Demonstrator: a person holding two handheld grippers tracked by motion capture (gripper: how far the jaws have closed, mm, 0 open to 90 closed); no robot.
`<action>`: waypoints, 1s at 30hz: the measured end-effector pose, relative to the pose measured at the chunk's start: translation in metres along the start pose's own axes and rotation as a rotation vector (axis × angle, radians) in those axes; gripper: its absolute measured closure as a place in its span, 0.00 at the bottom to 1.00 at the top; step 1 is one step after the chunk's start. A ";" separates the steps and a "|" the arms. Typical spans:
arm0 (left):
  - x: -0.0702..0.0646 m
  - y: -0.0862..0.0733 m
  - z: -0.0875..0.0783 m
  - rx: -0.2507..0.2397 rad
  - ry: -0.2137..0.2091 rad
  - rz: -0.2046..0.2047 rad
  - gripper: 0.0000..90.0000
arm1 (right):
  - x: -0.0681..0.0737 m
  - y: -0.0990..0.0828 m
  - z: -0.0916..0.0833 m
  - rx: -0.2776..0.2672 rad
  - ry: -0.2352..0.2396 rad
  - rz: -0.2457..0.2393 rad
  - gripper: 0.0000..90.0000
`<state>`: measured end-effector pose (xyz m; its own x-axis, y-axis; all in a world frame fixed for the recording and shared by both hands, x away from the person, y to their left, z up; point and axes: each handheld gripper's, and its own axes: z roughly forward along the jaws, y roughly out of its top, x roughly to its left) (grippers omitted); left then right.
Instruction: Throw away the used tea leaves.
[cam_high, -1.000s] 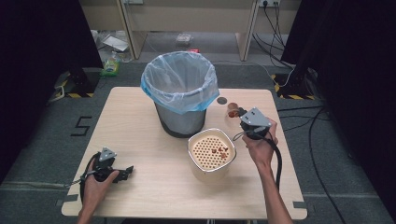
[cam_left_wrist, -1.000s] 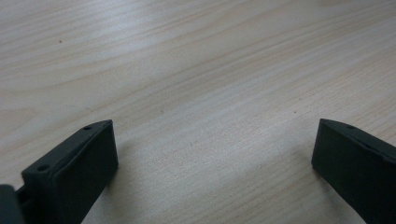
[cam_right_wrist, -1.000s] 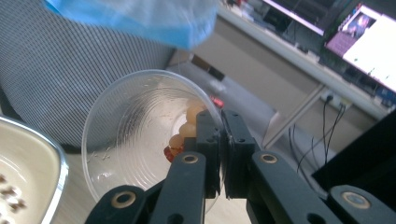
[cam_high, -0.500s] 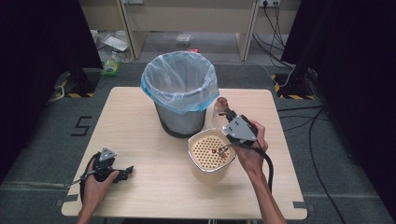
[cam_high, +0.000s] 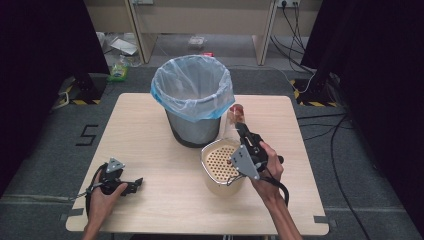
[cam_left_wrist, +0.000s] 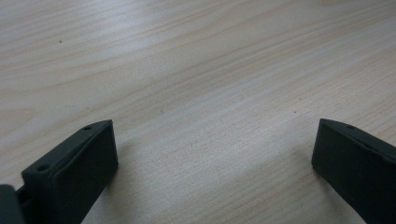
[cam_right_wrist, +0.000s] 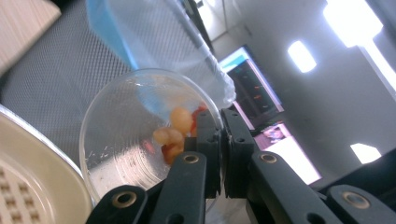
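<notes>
Your right gripper (cam_high: 239, 131) has its fingers (cam_right_wrist: 208, 140) pinching the rim of a clear plastic cup (cam_right_wrist: 140, 135), pressed nearly together with only the thin wall between them. The cup is tipped on its side, held in the air between the strainer bowl (cam_high: 220, 165) and the lined trash bin (cam_high: 192, 100), just beside the bin's grey mesh wall. Orange and red food bits (cam_right_wrist: 173, 133) cling inside the cup near the pinched rim. Your left gripper (cam_high: 131, 184) rests on the worktop (cam_high: 150, 135) at the near left corner, well apart from the rest, fingers (cam_left_wrist: 79, 163) spread wide with only bare wood between them.
</notes>
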<state>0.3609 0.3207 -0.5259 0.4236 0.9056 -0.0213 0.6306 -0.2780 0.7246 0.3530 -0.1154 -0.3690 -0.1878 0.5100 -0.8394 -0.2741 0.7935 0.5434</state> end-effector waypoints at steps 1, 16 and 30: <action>0.000 0.000 0.000 0.000 0.000 0.000 0.00 | 0.003 -0.002 0.000 0.011 -0.003 0.000 0.97; 0.000 0.000 0.000 -0.002 0.001 0.000 0.00 | 0.026 0.004 0.002 -0.016 -0.106 -0.222 0.97; 0.000 0.000 0.000 -0.001 0.001 -0.001 0.00 | 0.030 -0.001 -0.002 -0.045 -0.161 -0.297 0.98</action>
<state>0.3608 0.3206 -0.5260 0.4228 0.9060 -0.0213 0.6300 -0.2769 0.7256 0.3457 -0.1018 -0.3947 0.0570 0.3075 -0.9498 -0.3367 0.9015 0.2717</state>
